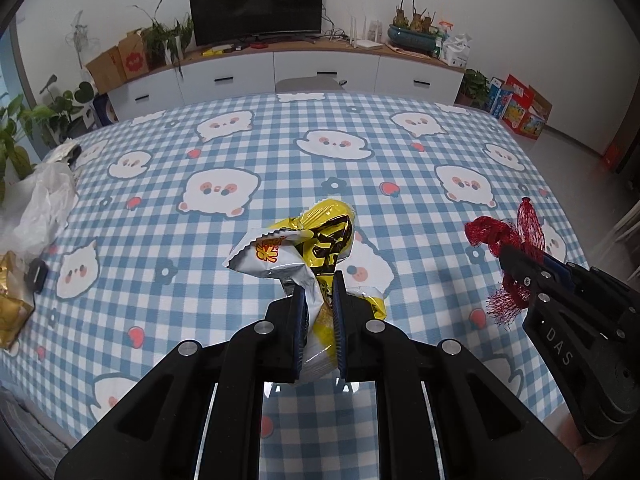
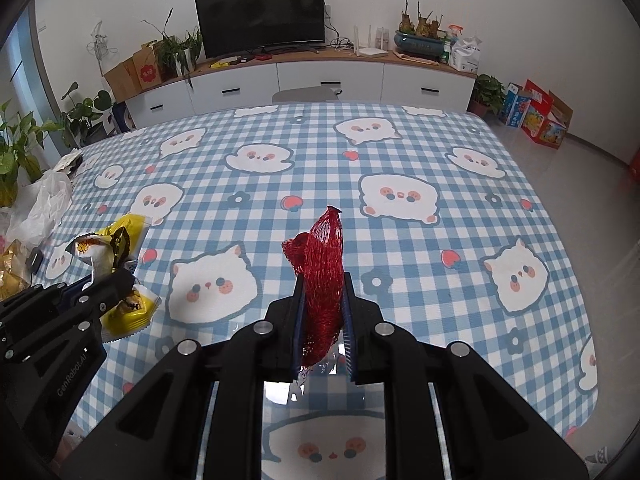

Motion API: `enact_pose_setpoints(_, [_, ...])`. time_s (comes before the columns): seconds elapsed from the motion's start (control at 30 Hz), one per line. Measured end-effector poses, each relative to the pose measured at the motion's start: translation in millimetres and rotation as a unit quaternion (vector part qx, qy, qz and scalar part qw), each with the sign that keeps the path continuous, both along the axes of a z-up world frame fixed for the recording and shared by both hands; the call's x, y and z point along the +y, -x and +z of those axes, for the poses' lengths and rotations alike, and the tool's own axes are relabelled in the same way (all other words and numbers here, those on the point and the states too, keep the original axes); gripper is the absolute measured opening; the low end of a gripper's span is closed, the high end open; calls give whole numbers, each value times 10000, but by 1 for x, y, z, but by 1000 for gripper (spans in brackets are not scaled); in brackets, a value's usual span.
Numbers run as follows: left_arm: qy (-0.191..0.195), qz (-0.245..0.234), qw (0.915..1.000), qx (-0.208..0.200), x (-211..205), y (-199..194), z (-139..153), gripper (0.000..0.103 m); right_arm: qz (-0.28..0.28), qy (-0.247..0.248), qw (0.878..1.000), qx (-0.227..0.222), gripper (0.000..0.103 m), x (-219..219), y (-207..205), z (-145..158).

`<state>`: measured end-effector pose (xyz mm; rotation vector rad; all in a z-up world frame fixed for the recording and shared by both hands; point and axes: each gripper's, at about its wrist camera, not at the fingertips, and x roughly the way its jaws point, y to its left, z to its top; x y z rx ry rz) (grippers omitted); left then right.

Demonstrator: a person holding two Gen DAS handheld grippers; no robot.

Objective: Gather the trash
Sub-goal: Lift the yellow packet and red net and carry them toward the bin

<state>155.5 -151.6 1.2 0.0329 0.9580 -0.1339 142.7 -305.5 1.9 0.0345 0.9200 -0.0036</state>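
The bench [image 1: 280, 152] under you wears a blue checked cloth with cartoon cats. A white plastic bag [image 1: 38, 204] lies crumpled at its left edge. Your left tool [image 1: 318, 300] is clamped on a bundle of yellow and white snack wrappers [image 1: 308, 240], lifted clear of the cloth. Your right tool [image 2: 322, 304] pinches a red mesh net [image 2: 324, 256], likewise off the cloth, just right of the wrappers.
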Motion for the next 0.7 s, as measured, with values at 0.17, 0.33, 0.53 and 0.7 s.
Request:
enact_pose_setpoints(0.17, [20, -20, 10000, 7, 4, 24, 4, 11, 28, -1, 10000, 31, 14, 2, 24, 0])
enact_pose_setpoints(0.33, [20, -85, 10000, 17, 4, 48, 6, 11, 61, -35, 10000, -17, 14, 3, 48, 7])
enact_pose_setpoints(0.53, [178, -91, 9998, 35, 7, 78, 8, 11, 69, -86, 9999, -60, 14, 2, 77, 13])
enact_pose_setpoints(0.7, [173, -107, 9998, 2, 10, 104, 12, 11, 71, -113, 9999, -28, 14, 2, 99, 12])
